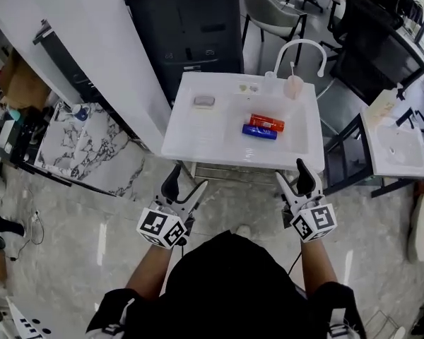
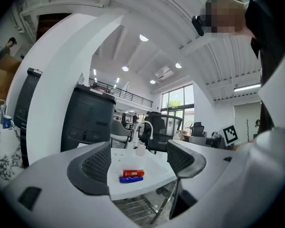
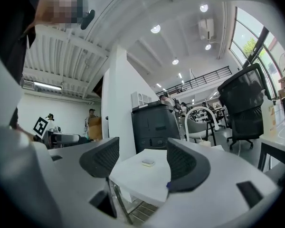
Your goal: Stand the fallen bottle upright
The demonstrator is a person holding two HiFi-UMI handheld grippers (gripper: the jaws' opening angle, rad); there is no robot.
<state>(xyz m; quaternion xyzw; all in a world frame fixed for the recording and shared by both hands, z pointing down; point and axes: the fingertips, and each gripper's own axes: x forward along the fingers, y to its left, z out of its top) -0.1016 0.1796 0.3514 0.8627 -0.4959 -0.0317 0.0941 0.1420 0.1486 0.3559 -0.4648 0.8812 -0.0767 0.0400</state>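
White worktop [image 1: 198, 136] fills the middle of the head view, with a curved tap [image 1: 302, 45] at its far edge. On its right half a red bottle [image 1: 267, 123] lies on its side. A blue bottle [image 1: 258, 132] lies flat too, just beside it on the near side. A pale pink container [image 1: 293, 87] stands upright near the tap, and a small grey block [image 1: 203, 102] sits on the left half. Both tongs hang below the near edge, off the worktop. The left tongs [image 1: 186, 186] are to the left of the two bottles and the right tongs [image 1: 295, 179] to the right. Both are well apart from the bottles and touch nothing.

From the left gripper view, the left tongs [image 2: 138, 164] stand apart with nothing between them. Beyond the gap lies the worktop [image 2: 154, 170]. The red bottle [image 2: 132, 173] and the blue bottle [image 2: 131, 179] rest flat there, well ahead of the tips. The tap [image 2: 145, 127] rises behind them.

From the right gripper view, the right tongs [image 3: 143, 159] are also apart and hold nothing. The gap frames the worktop [image 3: 137, 179] and the grey block [image 3: 147, 163]. A sliver of blue shows at the edge of the right-hand jaw, too small to identify. The red bottle is out of sight here. The tap [image 3: 206, 115] arches above the right-hand jaw.
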